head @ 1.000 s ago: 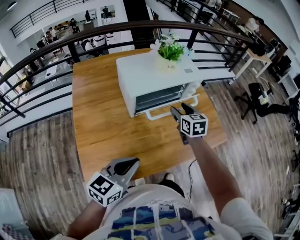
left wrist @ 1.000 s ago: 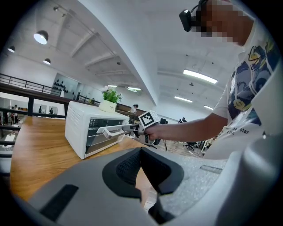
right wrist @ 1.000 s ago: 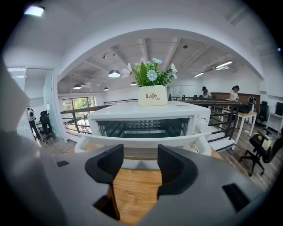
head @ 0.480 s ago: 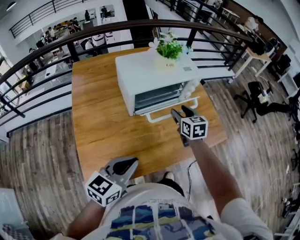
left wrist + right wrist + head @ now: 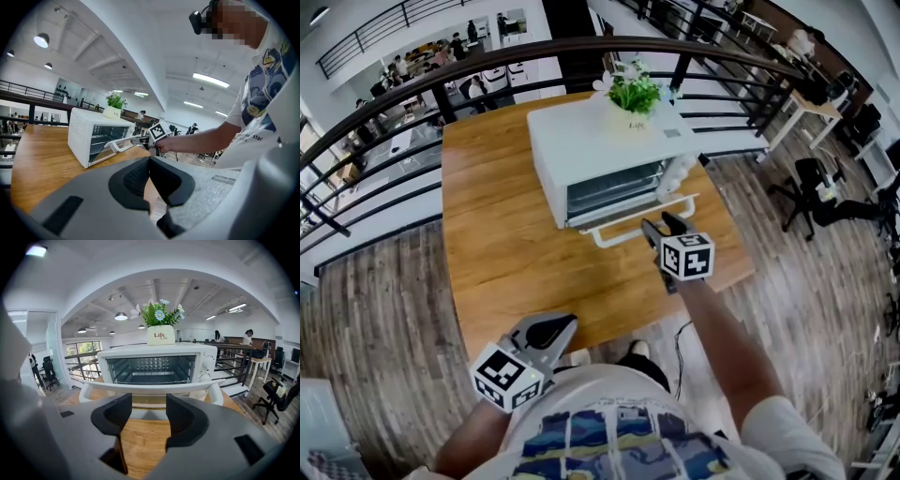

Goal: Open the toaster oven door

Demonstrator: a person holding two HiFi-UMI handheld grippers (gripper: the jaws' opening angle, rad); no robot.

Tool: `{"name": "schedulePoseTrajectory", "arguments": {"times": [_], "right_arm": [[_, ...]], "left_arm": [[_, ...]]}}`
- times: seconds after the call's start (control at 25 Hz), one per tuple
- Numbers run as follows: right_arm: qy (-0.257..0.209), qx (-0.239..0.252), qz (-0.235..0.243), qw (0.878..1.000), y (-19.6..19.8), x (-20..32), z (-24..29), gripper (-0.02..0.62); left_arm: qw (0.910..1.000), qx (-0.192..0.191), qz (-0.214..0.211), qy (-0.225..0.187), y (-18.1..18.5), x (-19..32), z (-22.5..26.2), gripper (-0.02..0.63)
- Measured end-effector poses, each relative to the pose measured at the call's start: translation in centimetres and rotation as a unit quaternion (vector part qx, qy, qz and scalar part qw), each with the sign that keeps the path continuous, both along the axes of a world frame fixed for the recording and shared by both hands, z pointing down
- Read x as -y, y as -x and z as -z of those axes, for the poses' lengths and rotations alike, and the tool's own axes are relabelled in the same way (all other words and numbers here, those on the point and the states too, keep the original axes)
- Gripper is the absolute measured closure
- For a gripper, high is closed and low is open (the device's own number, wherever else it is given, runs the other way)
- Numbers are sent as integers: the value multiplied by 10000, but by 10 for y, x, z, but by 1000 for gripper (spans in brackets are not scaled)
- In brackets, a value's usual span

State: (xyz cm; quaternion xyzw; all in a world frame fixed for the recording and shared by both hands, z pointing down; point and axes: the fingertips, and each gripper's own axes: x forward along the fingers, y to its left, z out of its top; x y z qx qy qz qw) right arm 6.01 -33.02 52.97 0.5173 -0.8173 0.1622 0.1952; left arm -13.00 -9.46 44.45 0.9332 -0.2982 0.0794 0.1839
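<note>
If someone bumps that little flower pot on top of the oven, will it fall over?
Quite possibly. The flower pot looks small, and its flowers stand taller than it, so it seems top-heavy. Nothing seems to hold it on the smooth white oven, so a bump might also slide it.

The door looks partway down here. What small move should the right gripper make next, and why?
Probably ease the right gripper forward and close its jaws on the door handle. They stand open and empty just short of it, and the left gripper view shows the door sloping up from the toaster oven, so it seems only partly open.
</note>
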Motion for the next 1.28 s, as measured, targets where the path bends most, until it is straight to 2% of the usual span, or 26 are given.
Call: {"name": "schedulePoseTrajectory", "arguments": {"times": [1.28], "right_arm": [[159,-41,-124,9998,-17,-35,-47,383]], "left_arm": [[9999,11,-109,65,-7,-10,-5,604]]}}
